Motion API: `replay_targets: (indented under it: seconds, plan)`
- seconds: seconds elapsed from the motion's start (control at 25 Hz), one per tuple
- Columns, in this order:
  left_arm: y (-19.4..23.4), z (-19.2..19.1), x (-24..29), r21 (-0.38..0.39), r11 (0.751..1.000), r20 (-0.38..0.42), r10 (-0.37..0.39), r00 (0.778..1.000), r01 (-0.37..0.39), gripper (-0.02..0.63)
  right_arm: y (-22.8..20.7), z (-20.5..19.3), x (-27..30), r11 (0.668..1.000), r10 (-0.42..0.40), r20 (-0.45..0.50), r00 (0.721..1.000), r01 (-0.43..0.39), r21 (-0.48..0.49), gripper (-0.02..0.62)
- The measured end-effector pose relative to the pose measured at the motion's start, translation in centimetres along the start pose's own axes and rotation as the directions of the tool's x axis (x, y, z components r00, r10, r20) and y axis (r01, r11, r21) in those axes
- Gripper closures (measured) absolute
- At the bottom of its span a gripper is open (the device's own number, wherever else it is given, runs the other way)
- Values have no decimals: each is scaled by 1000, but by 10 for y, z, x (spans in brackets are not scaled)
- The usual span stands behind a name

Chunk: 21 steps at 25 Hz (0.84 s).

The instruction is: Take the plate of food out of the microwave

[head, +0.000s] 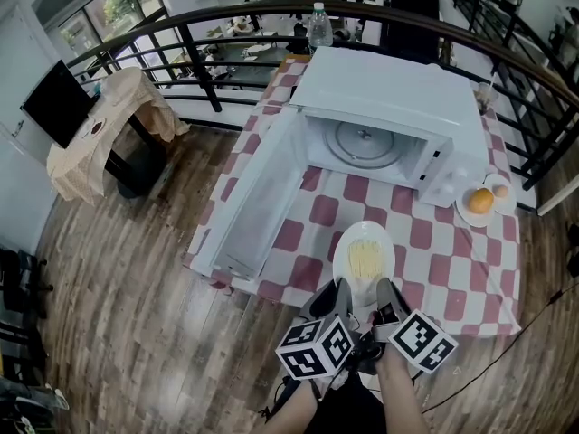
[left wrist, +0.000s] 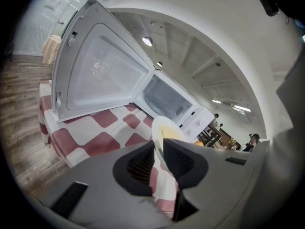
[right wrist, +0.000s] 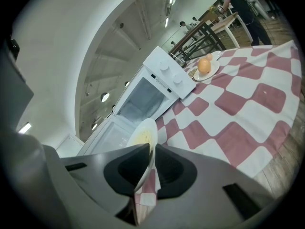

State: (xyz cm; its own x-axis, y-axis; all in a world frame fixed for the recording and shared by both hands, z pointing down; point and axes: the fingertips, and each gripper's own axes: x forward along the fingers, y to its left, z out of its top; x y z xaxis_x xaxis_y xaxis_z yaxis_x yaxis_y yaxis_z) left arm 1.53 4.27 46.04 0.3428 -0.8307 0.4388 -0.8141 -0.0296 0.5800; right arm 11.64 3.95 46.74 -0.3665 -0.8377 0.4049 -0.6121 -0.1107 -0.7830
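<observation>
A white plate [head: 364, 256] with pale yellow food sits low over the red-and-white checked tablecloth [head: 452, 269], near the table's front edge and in front of the microwave [head: 389, 107]. My left gripper [head: 333, 295] is closed on the plate's near-left rim and my right gripper [head: 389, 295] on its near-right rim. In the left gripper view the plate [left wrist: 164, 128] runs edge-on between the jaws of the left gripper [left wrist: 159, 151]. The right gripper view shows the plate [right wrist: 143, 132] pinched in the right gripper [right wrist: 151, 156]. Whether the plate rests on the cloth I cannot tell.
The microwave door [head: 258, 197] hangs wide open to the left, with the glass turntable [head: 362, 141] bare inside. A small plate with an orange [head: 482, 202] stands right of the microwave. Behind the microwave are a water bottle [head: 318, 27] and a dark curved railing [head: 507, 52].
</observation>
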Motion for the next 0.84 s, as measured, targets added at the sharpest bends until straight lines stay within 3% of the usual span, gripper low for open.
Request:
replay_targets:
  seconds: [0.84]
  plan:
    - [5,18,30,-17,1000,2,-3,1000,3,522,4,16,31,1000,2,-1,1000,-2,-9,563]
